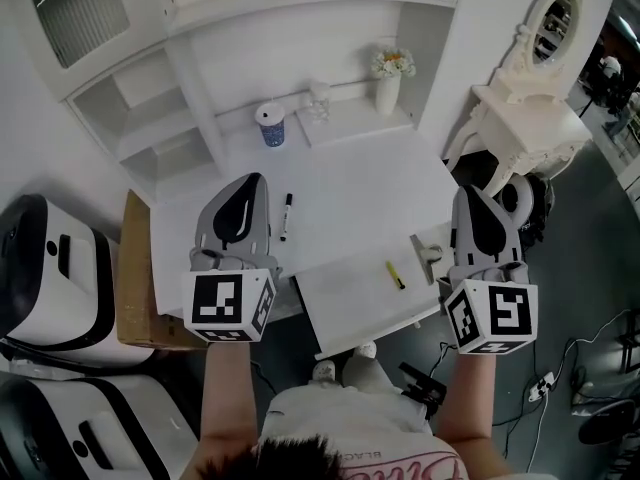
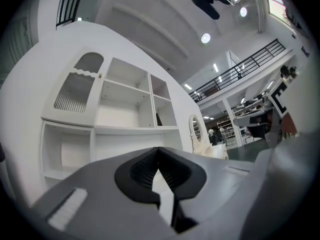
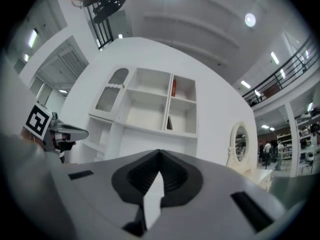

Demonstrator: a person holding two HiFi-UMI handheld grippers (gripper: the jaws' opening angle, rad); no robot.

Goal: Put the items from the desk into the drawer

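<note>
Head view shows the black marker pen (image 1: 286, 217) lying on the white desk (image 1: 360, 183) just to the right of the left gripper (image 1: 252, 181), beside its jaws and not touching them. A yellow marker (image 1: 396, 274) lies inside the open drawer (image 1: 345, 303), between the two grippers and nearer the right gripper (image 1: 468, 192), which is at the drawer's right end.

Both forearms come in from the bottom of the frame. Each gripper points forward, away from the person, with its marker cube nearest the camera. Both gripper views look roughly level at the white shelf unit (image 2: 125, 104) and the ceiling, not down at the desk.

In the left gripper view the jaws meet at the tips with nothing between them. The right gripper view shows the same (fully closed and empty).

The pen is slim and black with a white band, and lies almost straight away from the person. The yellow marker is short and lies at a slant on the drawer's white floor.

At the back of the desk are a blue-and-white cup (image 1: 271, 125), a clear glass (image 1: 318, 103) and a vase of flowers (image 1: 389, 80).
</note>
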